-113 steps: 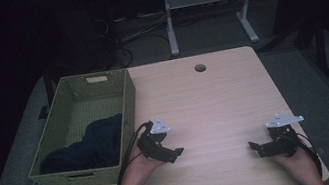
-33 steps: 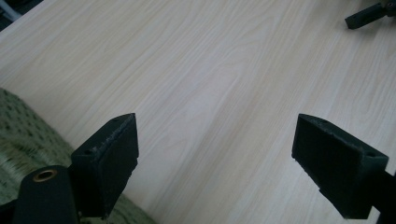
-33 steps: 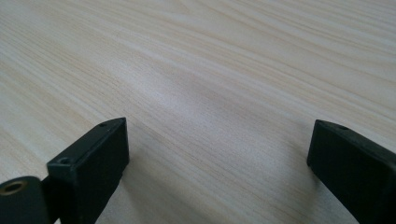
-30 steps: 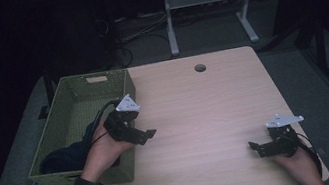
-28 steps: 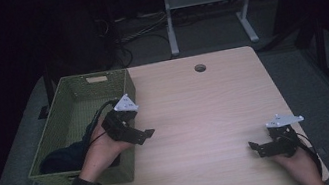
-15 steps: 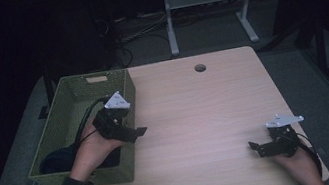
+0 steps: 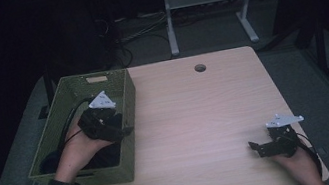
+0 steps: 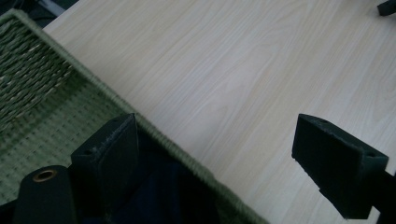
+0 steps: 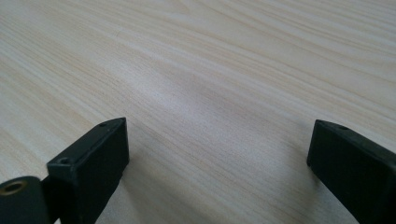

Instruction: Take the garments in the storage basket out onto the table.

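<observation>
Nothing was grasped: my left tongs (image 7: 127, 128) gaped over the green woven basket's (image 7: 124, 104) three-o'clock rim above dark cloth (image 8: 163, 196); right tongs (image 7: 255, 148) idled open on the pale wooden desk (image 7: 197, 117).

Dark cloth (image 7: 107, 155) in the green basket (image 7: 125, 129) largely hidden behind the left gripper (image 7: 107, 125) and hand, its kind unreadable in shadow, basket (image 8: 42, 79) cut off at frame edges, right hand (image 7: 300, 167) cropped at the bottom edge

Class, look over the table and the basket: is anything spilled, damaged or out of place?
Nothing stands out. The green basket sits upright at the table's left edge, with dark cloth lying inside it.
</observation>
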The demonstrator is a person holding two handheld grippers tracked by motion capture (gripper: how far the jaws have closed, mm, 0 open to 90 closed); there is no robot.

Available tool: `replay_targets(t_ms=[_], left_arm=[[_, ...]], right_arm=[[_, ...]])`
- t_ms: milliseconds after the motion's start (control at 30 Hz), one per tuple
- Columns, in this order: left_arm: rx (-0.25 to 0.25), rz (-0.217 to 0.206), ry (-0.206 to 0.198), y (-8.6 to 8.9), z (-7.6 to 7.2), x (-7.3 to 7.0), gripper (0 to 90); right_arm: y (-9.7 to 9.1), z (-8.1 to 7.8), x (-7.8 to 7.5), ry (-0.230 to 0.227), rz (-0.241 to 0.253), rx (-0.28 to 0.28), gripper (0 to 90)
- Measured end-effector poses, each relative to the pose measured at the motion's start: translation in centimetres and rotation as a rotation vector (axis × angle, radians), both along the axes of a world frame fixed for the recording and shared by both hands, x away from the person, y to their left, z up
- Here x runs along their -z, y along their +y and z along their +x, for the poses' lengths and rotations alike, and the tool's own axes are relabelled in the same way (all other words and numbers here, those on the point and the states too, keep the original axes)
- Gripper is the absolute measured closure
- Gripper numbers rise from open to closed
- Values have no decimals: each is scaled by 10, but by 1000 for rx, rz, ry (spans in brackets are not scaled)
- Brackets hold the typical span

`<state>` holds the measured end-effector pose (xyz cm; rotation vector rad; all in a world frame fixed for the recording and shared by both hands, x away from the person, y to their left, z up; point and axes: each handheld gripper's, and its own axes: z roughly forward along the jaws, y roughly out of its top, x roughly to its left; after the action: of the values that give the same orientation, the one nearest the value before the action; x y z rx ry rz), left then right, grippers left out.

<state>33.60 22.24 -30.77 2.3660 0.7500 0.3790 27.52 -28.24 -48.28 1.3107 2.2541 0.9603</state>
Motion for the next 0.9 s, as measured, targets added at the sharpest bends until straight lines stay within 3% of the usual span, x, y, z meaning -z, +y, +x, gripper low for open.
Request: replay_targets(t_ms=[267,600,900], left_arm=[[-30,26,-10,18,-1,-4,143],[-64,32,6,35,-3,-4,143],[-109,67,13,56,-6,-4,142]], right_arm=[[0,0,0,1,0,-1,53],[0,0,0,0,0,-3,53],[0,0,0,0,0,-2,53]])
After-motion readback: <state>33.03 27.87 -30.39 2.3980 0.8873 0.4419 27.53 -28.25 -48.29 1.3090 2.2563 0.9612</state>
